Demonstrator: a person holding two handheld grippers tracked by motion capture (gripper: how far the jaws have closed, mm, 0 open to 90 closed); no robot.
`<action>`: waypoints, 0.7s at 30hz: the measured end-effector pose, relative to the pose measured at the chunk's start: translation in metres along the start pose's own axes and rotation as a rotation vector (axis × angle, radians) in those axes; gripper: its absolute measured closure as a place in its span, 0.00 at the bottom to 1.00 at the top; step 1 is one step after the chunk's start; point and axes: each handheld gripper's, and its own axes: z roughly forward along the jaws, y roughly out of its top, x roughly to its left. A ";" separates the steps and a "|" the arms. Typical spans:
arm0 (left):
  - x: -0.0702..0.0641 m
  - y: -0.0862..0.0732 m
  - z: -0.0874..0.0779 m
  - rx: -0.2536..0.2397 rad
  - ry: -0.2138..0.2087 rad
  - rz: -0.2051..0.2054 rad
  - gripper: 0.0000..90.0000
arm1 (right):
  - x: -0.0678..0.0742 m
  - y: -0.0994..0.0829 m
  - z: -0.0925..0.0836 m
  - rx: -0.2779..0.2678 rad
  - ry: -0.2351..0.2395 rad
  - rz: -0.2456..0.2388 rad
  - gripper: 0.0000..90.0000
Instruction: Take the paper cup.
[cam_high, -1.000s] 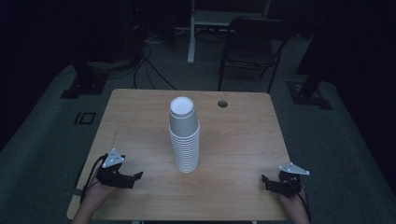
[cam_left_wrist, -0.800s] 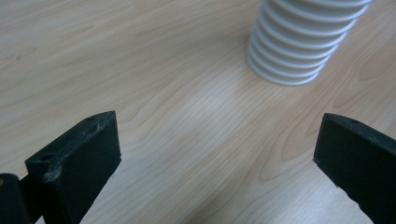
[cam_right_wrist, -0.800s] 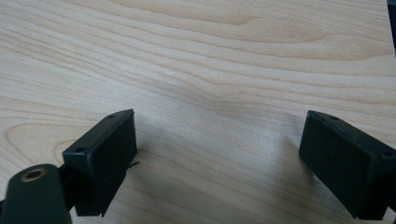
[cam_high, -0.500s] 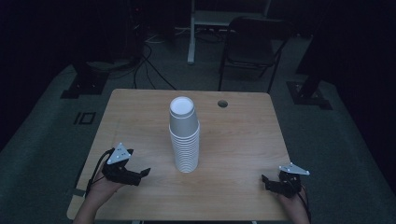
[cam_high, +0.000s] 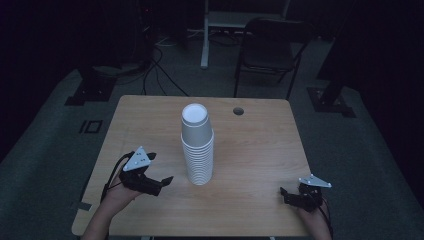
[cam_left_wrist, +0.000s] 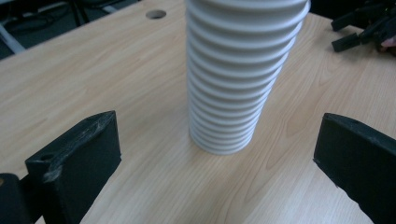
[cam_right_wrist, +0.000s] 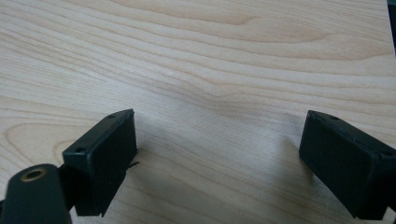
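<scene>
The left gripper (cam_high: 159, 176) is lifting off the near-left part of the worktop (cam_high: 260, 150) and swinging in toward the middle. A second ago it was resting lower, closer to the near-left corner; now it is angling at the stack of white paper cups (cam_high: 197, 145), jaws spread wide and holding nothing. In the left gripper view the stack (cam_left_wrist: 238, 74) is sitting squarely between those open jaws but farther off, not yet touched, so this looks like the opening of a reach for the cups.

The right gripper (cam_high: 292, 196) is not moving at all: it is sitting by the near-right corner exactly where it was, well apart from the stack. Its own view is showing both jaws released over bare wood (cam_right_wrist: 210, 70), nothing between them.

Counting up: one stack, standing upright at the centre of the worktop, mouths down, with roughly fifteen rims showing, though I cannot count them exactly. Two grippers, both empty. One round cable hole (cam_high: 238, 110) near the far edge. One dark chair (cam_high: 270, 45) is standing beyond the far edge.
</scene>
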 end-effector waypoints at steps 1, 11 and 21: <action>-0.002 0.002 0.001 -0.008 -0.005 0.006 0.01 | 0.000 0.000 0.000 0.000 0.000 0.000 0.12; -0.006 0.022 0.002 -0.065 -0.072 0.042 0.01 | 0.000 0.000 0.000 0.000 0.000 -0.001 0.12; -0.009 0.052 0.000 -0.118 -0.074 0.081 0.01 | 0.000 0.000 0.000 0.000 0.000 0.000 0.12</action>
